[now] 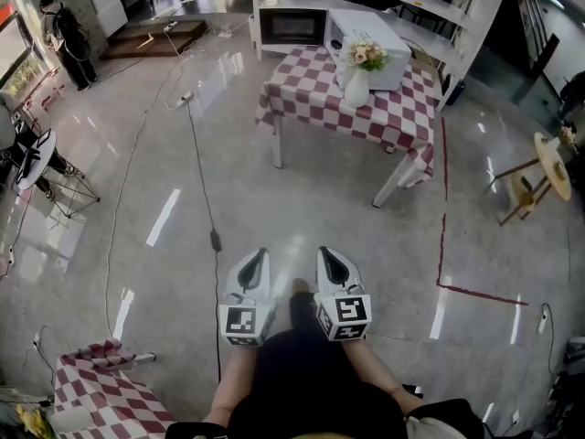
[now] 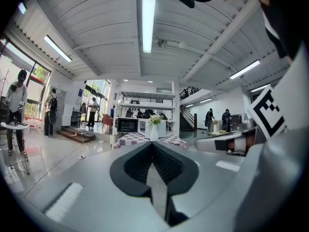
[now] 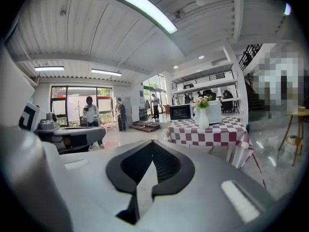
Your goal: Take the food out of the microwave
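Observation:
Far ahead stands a red-and-white checked table (image 1: 311,94) with a white microwave (image 1: 370,44) and a vase of flowers (image 1: 357,79) on it. Just behind its left end a dark-doored microwave (image 1: 291,27) sits by the white shelving. No food shows. My left gripper (image 1: 259,256) and right gripper (image 1: 327,252) are held side by side over the floor, well short of the table, both shut and empty. In the left gripper view the left gripper (image 2: 152,145) points at the table (image 2: 145,140). The right gripper (image 3: 152,144) has the table (image 3: 212,129) to its right.
A black cable (image 1: 203,181) runs along the glossy floor to my left. Red tape (image 1: 443,218) marks the floor right of the table. A wooden stool (image 1: 539,176) stands at right, a second checked table (image 1: 101,391) at lower left, a person (image 1: 69,39) at back left.

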{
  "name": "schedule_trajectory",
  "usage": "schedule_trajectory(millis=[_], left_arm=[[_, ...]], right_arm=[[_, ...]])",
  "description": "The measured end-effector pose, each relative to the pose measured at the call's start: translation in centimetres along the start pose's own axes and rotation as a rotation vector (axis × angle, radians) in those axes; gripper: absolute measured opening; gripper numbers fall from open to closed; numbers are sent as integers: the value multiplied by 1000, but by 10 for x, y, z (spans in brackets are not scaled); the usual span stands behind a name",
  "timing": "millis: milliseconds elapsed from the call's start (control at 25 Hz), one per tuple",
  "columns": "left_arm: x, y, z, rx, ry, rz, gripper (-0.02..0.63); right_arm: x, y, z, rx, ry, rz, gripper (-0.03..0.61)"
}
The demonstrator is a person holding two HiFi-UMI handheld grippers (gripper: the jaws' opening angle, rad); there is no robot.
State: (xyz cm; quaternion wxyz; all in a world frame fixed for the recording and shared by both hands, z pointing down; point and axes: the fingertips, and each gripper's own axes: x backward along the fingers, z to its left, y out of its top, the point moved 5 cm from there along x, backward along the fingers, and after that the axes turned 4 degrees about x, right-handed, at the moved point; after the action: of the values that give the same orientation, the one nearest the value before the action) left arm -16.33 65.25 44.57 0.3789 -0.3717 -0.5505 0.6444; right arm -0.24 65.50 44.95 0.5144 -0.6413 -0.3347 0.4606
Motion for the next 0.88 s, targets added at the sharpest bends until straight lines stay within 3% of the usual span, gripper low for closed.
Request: schedule_trajectory(millis=[400,880], left_arm=[[-60,5,14,40,-5,14,8],[-140,11,36,23,-4,19,8]], right_arm=[[-54,12,-25,-2,24,1,1],[-130,30,-67,-11,31,18,0]])
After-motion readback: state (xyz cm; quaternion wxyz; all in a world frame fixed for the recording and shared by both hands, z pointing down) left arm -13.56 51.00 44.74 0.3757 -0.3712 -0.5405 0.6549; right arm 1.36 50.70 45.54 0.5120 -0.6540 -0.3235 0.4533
